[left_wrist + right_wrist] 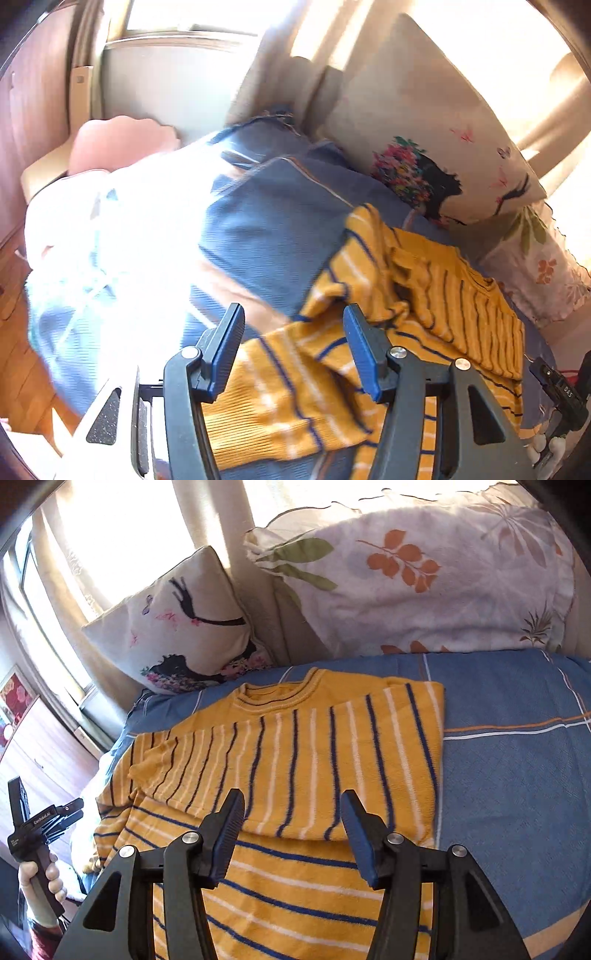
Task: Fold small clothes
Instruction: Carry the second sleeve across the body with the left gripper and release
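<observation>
Two claws, left (293, 343) and right (291, 827), half-open, empty, above striped yellow sweater (295, 746).

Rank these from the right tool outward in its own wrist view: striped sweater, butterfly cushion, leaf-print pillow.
1. Striped sweater, directly under the right tool.
2. Butterfly cushion, back left.
3. Leaf-print pillow, back right; too close to the cushion to call.
</observation>
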A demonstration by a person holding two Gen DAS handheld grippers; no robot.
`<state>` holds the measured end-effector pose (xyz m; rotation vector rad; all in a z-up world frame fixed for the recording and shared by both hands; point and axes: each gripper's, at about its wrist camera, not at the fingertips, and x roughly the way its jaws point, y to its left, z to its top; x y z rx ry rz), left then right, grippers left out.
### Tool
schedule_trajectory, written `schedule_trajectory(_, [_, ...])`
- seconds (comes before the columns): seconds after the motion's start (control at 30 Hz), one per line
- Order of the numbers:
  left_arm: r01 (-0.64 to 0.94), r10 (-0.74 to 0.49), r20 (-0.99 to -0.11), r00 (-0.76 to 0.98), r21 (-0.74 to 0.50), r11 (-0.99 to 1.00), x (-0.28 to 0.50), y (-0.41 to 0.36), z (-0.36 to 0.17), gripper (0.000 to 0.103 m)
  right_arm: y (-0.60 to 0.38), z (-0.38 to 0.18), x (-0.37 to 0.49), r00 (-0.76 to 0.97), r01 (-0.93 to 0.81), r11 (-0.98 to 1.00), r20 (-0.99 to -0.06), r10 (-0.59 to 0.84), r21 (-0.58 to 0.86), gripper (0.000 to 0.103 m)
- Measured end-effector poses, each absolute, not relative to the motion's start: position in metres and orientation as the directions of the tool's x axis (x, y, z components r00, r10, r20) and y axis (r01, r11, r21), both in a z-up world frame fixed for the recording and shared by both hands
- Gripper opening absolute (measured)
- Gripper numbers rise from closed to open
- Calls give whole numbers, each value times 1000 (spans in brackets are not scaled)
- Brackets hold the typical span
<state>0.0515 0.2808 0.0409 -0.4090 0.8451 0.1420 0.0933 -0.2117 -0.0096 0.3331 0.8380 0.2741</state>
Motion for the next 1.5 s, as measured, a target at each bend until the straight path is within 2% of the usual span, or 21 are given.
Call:
schedule_trajectory(0.17, [-311, -39, -789, 613, -286, 906, 27, 311, 20, 55, -177, -18, 91, 600, -164, 905, -688, 408, 394, 59])
schedule_trajectory(0.33, [-233, -70, -818, 571, -244, 941, 20, 287, -5, 55, -155, -29, 87, 566, -189, 899, -704, 428, 395, 59])
schedule_trajectory(0.4, [-208, -39, -826, 563, -187, 960, 20, 271, -13, 55, -151, -30, 85, 562, -190, 900, -709, 427, 392, 59])
schedule_trajectory(0.43, [-200, -1, -824, 567, -139, 970, 20, 263, -14, 51, -151, -31, 85, 560, -187, 900, -710, 426, 393, 59])
schedule_trajectory(0.47, [-186, 5, -827, 563, -120, 975, 21, 258, -14, 25, -152, -31, 85, 560, -182, 900, -711, 425, 395, 59])
schedule_trajectory(0.5, [-173, -24, -829, 558, -145, 974, 23, 258, -14, 12, -153, -32, 85, 561, -175, 901, -711, 423, 398, 59])
schedule_trajectory(0.57, [-177, -111, -824, 555, -248, 953, 27, 267, -10, 8, -157, -33, 84, 568, -159, 903, -711, 415, 400, 59])
schedule_trajectory(0.7, [-257, -60, -776, 628, -280, 925, 34, 308, 32, 8, -171, -35, 84, 578, -126, 900, -706, 409, 418, 59])
schedule_trajectory(0.9, [-418, 197, -679, 707, -177, 891, 75, 379, 139, 8, -197, -35, 80, 604, -83, 888, -687, 405, 452, 59])
schedule_trajectory(1.0, [-416, 205, -653, 729, -185, 891, 99, 381, 175, 8, -209, -35, 76, 614, -61, 876, -673, 411, 479, 59])
schedule_trajectory(1.1, [-350, 171, -625, 762, -175, 920, 117, 344, 196, 7, -221, -36, 69, 623, -44, 867, -665, 411, 496, 59])
schedule_trajectory(1.23, [-162, 26, -646, 763, -153, 975, 147, 249, 193, 8, -238, -36, 60, 631, -19, 857, -659, 409, 515, 59])
schedule_trajectory(1.5, [271, -313, -754, 577, -184, 945, 184, -3, 110, 8, -279, -36, 34, 663, 70, 832, -649, 373, 551, 59])
